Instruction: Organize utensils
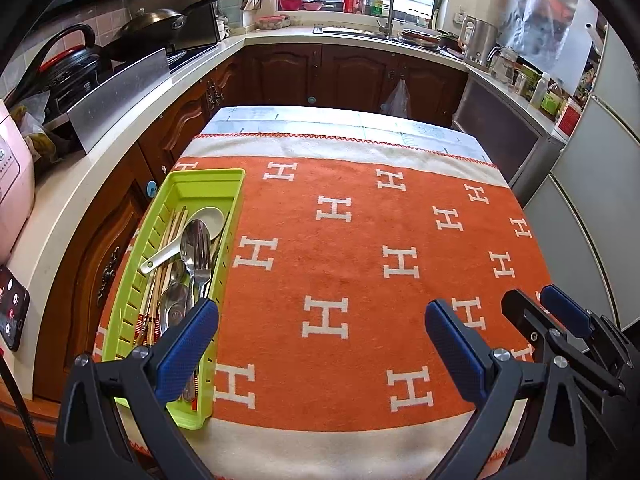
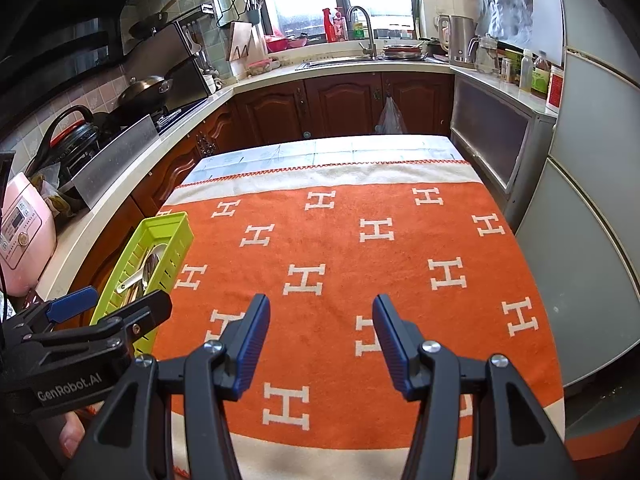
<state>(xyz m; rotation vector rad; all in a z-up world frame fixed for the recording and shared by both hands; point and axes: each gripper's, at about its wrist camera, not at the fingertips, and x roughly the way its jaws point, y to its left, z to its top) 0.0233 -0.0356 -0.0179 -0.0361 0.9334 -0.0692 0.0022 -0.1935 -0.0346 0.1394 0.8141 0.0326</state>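
Observation:
A long lime-green utensil tray [image 1: 208, 178] lies along the left edge of the orange patterned cloth [image 1: 360, 240]. It holds a white ceramic spoon [image 1: 188, 236], metal spoons and a fork [image 1: 198, 256], and several wooden chopsticks [image 1: 166, 256]. My left gripper [image 1: 322, 322] hovers open over the cloth's near edge with nothing between its blue pads; its left finger [image 1: 188, 344] overlaps the tray's near end. My right gripper [image 2: 320, 322] also stands open and empty over the cloth, to the right of the tray [image 2: 176, 226]. Each gripper appears at the edge of the other's view.
The cloth-covered table [image 2: 320, 148] sits between brown kitchen cabinets [image 1: 320, 72]. To the left are a counter with a pink rice cooker [image 2: 24, 232], a kettle and a wok; a sink [image 1: 384, 8] is at the back and a grey fridge [image 2: 592, 200] on the right.

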